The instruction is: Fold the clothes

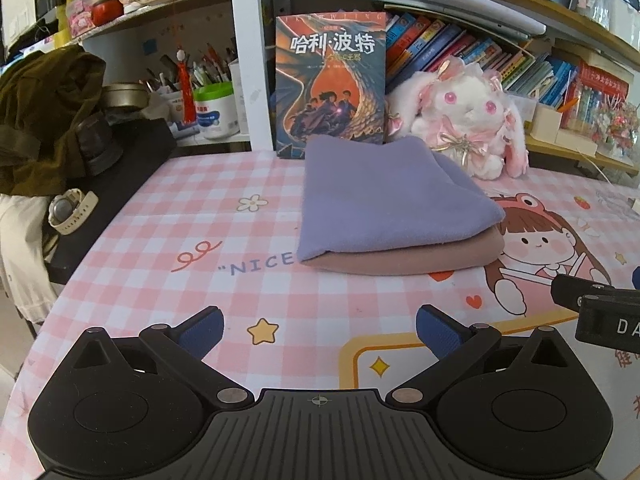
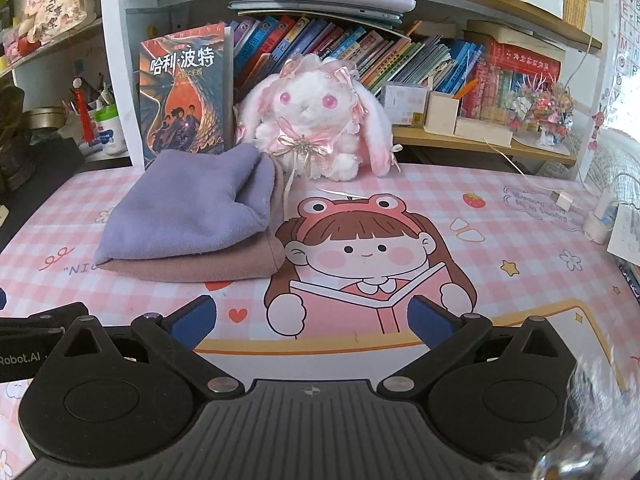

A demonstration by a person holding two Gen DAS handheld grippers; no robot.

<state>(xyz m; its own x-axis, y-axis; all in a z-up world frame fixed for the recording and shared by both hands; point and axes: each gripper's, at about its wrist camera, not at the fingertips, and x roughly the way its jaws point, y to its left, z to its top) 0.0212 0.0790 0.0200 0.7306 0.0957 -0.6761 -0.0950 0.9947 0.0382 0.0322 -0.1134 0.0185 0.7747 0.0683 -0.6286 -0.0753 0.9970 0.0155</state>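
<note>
Clothes (image 1: pixel 384 216) folded, stacked | ahead of both spread tongs (image 1: pixel 320 334)

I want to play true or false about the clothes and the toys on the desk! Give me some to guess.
1. The purple cloth lies on top of the pink-brown cloth. True.
2. The left tool is squeezing the purple cloth. False: it is open, holding nothing, short of the pile.
3. The bunny plush sits behind the folded pile. True.
4. The book with the dragon cover lies flat on the desk mat. False: it stands upright behind the pile.
5. The right tool is shut. False: it is open.
</note>
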